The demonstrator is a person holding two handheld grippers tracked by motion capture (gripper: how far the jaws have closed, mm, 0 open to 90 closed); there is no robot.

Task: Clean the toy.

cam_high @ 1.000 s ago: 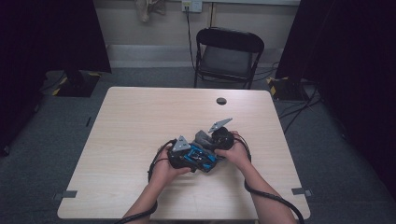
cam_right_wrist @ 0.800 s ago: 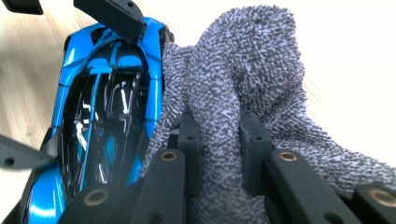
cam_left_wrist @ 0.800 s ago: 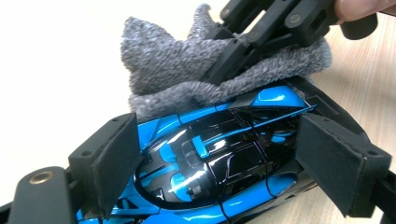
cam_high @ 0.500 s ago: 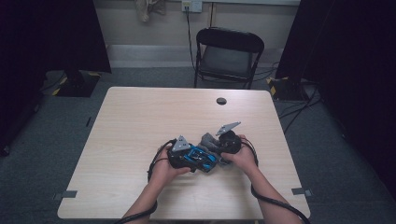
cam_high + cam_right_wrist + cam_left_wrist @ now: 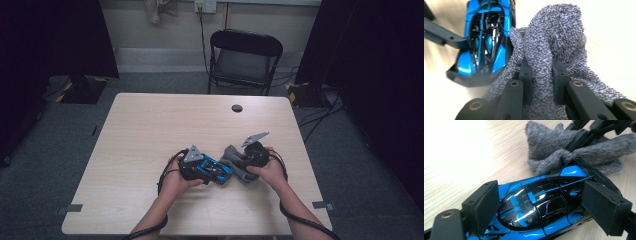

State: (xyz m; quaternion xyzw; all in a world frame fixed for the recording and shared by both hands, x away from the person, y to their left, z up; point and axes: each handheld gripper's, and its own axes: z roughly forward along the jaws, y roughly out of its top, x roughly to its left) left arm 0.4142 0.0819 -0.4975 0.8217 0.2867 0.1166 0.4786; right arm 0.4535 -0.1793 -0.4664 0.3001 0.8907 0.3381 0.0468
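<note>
Work in hand: wiping a glossy blue-and-black toy racing car (image 5: 212, 169) with a grey terry cloth (image 5: 234, 161) on the pale wooden table (image 5: 150, 125).

Left gripper (image 5: 544, 202): its jaws stand wide with the pads pressed on either flank of the car, clamping it on the tabletop; the blue body fills the gap between them in the left gripper view.

Right gripper (image 5: 540, 75): closed almost fully, pinching a fold of the cloth, which bunches up beyond its jaws.

What has changed: compared with a second ago in the high view, the right hand (image 5: 270, 170) has slid with the cloth towards 3 o'clock along the car; the left hand (image 5: 175, 177) has kept its place.

Where things lie: the car is at the near centre of the table; the cloth touches its end at 3 o'clock. A small dark round disc (image 5: 237, 108) lies well apart at 12 o'clock.

Meaning: likely one wiping stroke running off the car's end; the car looks steady, so another pass seems possible.
</note>
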